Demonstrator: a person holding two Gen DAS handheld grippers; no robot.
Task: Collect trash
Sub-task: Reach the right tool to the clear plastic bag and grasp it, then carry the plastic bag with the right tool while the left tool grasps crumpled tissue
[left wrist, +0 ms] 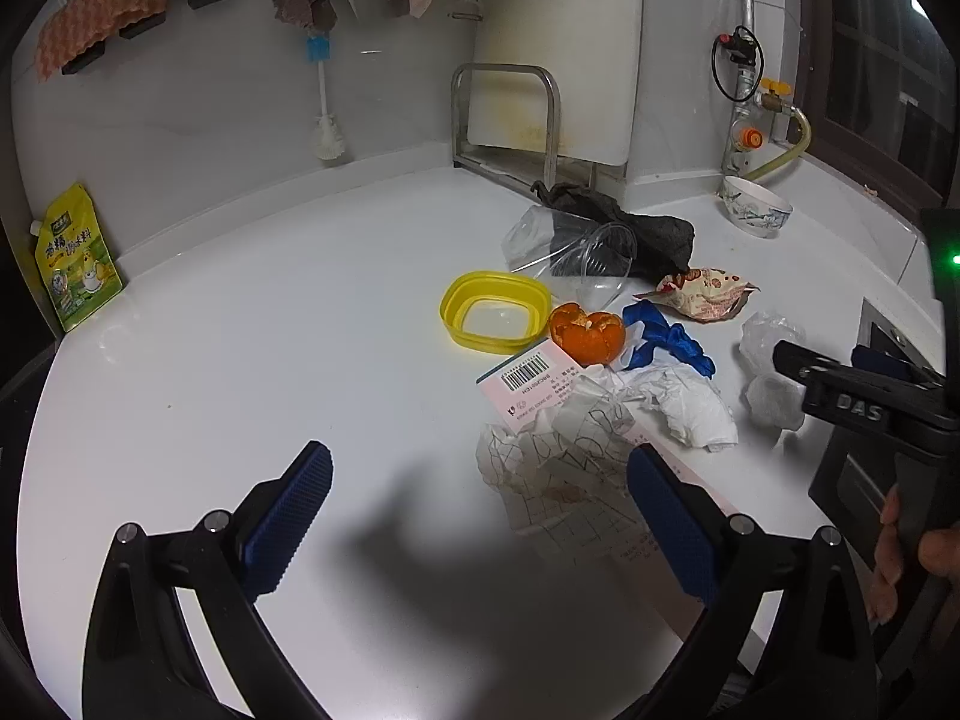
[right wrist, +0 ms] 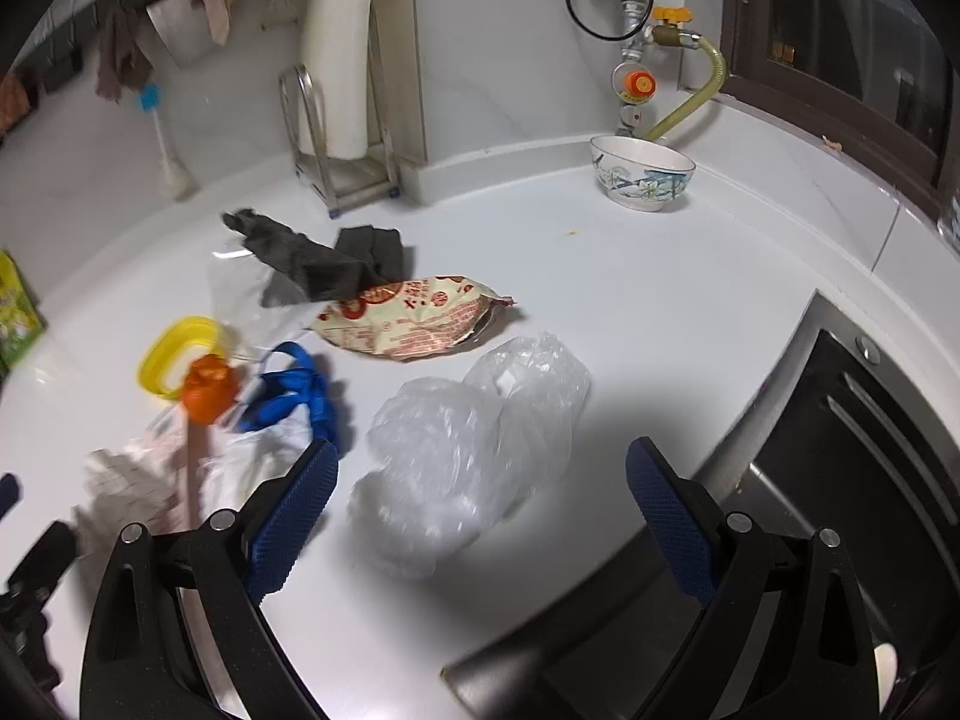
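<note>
Trash lies scattered on the white counter (left wrist: 252, 372): an orange peel (left wrist: 587, 333), a blue glove (left wrist: 666, 339), a crumpled white tissue (left wrist: 690, 402), patterned paper (left wrist: 558, 462) over a pink barcode box (left wrist: 528, 384), a red snack wrapper (left wrist: 705, 294) and clear crumpled plastic bags (right wrist: 468, 456). My left gripper (left wrist: 480, 528) hovers open, its right pad over the patterned paper. My right gripper (right wrist: 480, 516) is open around the near part of the plastic bags; its body (left wrist: 864, 396) shows at the right of the left wrist view. Nothing is held.
A yellow lid ring (left wrist: 495, 312), a clear plastic cup (left wrist: 600, 264) and a dark rag (left wrist: 630, 228) sit behind the trash. A patterned bowl (right wrist: 642, 174) stands near the gas pipe (right wrist: 636, 60). A green pouch (left wrist: 75, 258) leans at left. A stove (right wrist: 858, 456) lies at right.
</note>
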